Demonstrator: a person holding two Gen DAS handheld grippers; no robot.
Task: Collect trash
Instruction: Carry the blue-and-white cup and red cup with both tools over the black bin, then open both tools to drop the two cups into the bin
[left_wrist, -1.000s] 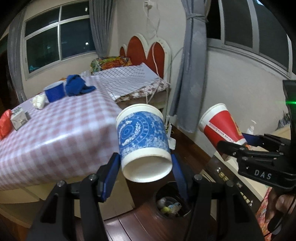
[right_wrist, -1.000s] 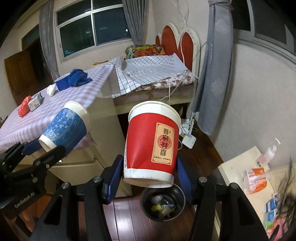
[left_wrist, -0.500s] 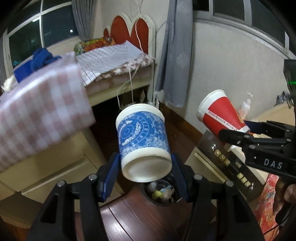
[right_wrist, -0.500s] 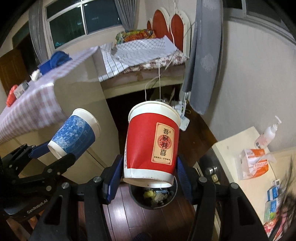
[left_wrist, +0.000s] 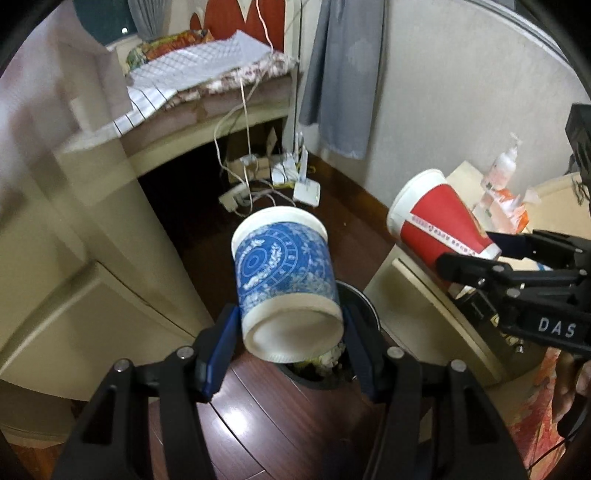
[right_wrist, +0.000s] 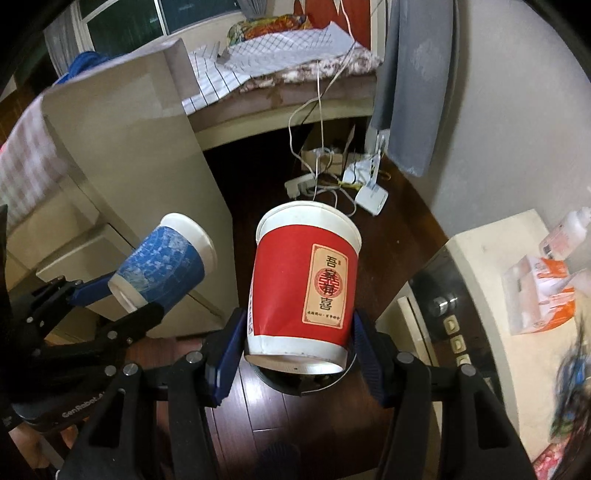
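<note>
Blue cup (left_wrist: 284, 273) clamped in left hand-held gripper (left_wrist: 288, 332) (red cup (right_wrist: 304, 284) likewise, right (right_wrist: 295, 343)).

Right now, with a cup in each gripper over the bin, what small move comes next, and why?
Probably lower a little more, then open. The blue cup and red cup are both clamped at their bases, with the bin showing just beyond them.

Both grippers are black frames with silver screws and blue finger pads (left_wrist: 218, 347). The right gripper (left_wrist: 491, 254), at three o'clock, is lettered "DAS".
</note>
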